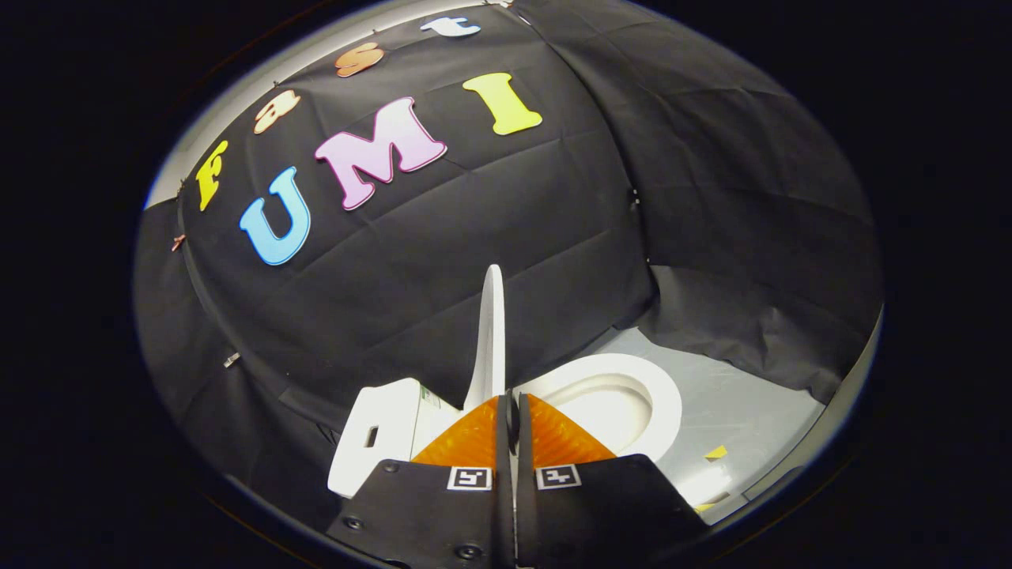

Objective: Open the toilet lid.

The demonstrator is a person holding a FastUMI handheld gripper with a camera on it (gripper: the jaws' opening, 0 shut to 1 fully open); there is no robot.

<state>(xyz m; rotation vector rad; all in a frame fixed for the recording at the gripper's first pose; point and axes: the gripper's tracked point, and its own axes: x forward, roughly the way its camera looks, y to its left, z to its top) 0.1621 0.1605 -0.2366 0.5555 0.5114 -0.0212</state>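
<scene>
Black cloth [490, 237], creased in soft folds and seamed into panels, drapes the booth wall behind everything and bunches into a heap on the pale grey floor [735, 395] off to the right. The floor is smooth and matte, with small scraps of yellow tape [716, 453] stuck to it.

The toilet [617, 395] sits low, just ahead of the tool, glossy white and rounded. Its seat ring [668, 399] is a smooth oval, and the bowl inside it curves down in shadowed white; whether it holds anything cannot be made out. Left of it stands the boxy white tank [379, 431] with a dark slot in its side.

The toilet lid [492, 332] is raised to near upright, seen edge-on as a thin, tapering white blade rising straight up from between the fingers.

The tool [511, 415] is pinched onto the lid's lower edge: its two orange, finely ribbed pads [466, 438] meet around the thin plastic with almost no gap. Behind the pads are black, angular finger bodies with screws and small square black-and-white markers [470, 478].
</scene>
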